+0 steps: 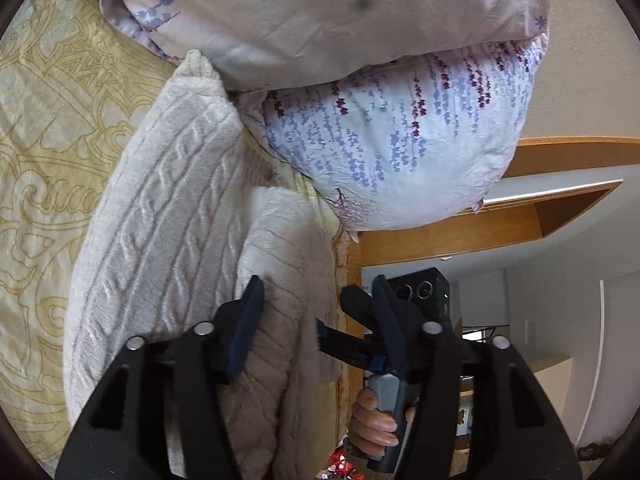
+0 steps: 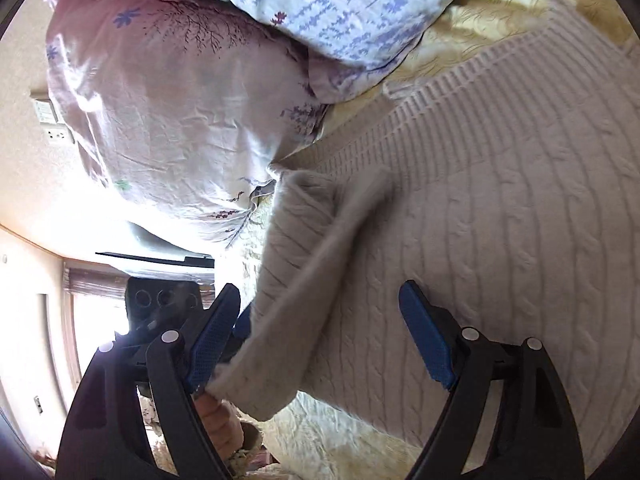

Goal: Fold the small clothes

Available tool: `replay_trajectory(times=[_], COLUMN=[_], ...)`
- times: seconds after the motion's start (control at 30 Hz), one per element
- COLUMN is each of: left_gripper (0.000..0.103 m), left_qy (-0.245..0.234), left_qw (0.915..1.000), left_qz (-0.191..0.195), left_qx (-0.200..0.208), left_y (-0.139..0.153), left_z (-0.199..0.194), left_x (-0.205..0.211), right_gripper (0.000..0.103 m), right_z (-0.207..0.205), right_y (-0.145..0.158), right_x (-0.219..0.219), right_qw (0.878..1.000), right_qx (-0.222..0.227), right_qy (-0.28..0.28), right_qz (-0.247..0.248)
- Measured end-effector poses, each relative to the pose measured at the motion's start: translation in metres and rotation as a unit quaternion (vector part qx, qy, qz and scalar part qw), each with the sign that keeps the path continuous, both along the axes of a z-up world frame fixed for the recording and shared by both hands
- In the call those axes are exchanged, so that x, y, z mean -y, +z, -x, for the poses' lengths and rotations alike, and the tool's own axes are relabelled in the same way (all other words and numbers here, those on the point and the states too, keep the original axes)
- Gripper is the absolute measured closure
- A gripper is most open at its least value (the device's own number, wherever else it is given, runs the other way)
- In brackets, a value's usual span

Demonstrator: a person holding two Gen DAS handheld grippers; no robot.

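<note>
Two open grippers at a cream cable-knit sweater on a bed.

The left gripper [image 1: 316, 300] has its fingers apart, holding nothing, with sweater [image 1: 168, 200] fabric between and beyond them. The right gripper [image 2: 320, 320] is spread wide over a folded sleeve [image 2: 304, 256] of the sweater, not clamping it. The sweater lies on a yellow patterned bedspread [image 1: 48, 128], with floral pillows [image 1: 400, 128] just beyond at the far side.

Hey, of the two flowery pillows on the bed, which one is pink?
The pink pillow nearest the bed's edge, by the sweater's folded sleeve. The other pillow is pale blue, densely printed with purple sprigs, and lies partly over it.
</note>
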State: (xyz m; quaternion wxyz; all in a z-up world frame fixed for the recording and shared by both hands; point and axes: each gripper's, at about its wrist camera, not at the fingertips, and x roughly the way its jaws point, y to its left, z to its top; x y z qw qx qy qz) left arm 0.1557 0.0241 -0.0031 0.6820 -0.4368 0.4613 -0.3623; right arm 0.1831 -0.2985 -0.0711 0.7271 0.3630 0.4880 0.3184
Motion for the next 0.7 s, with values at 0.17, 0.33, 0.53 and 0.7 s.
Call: replay_trajectory(times=[0.17, 0.33, 0.53, 0.7], left_gripper=[0.024, 0.019, 0.017, 0.016], left_qy=[-0.022, -0.028, 0.022, 0.04], left_qw=[0.9995, 0.9993, 0.9885, 0.9784], left_qz=[0.018, 0.006, -0.133, -0.187], left_qx=[0.015, 0.023, 0.068, 0.078], left_y=[0.012, 0.02, 0.032, 0.031], left_z=[0.01, 0.027, 0.042, 0.045], left_x=[0.003, -0.012, -0.03, -0.037], right_gripper=[0.025, 0.034, 0.079, 0.086], right_z=[0.007, 0.011, 0.01, 0.019], right_y=[-0.002, -0.004, -0.005, 0.023], right_x=[-0.008, -0.016, -0.036, -0.043], right_qw=[1.0, 1.0, 0.997, 0.99], right_qx=[-0.017, -0.023, -0.01, 0.074], right_qy=[0.003, 0.004, 0.015, -0.005], right_qz=[-0.013, 0.004, 0.07, 0.122])
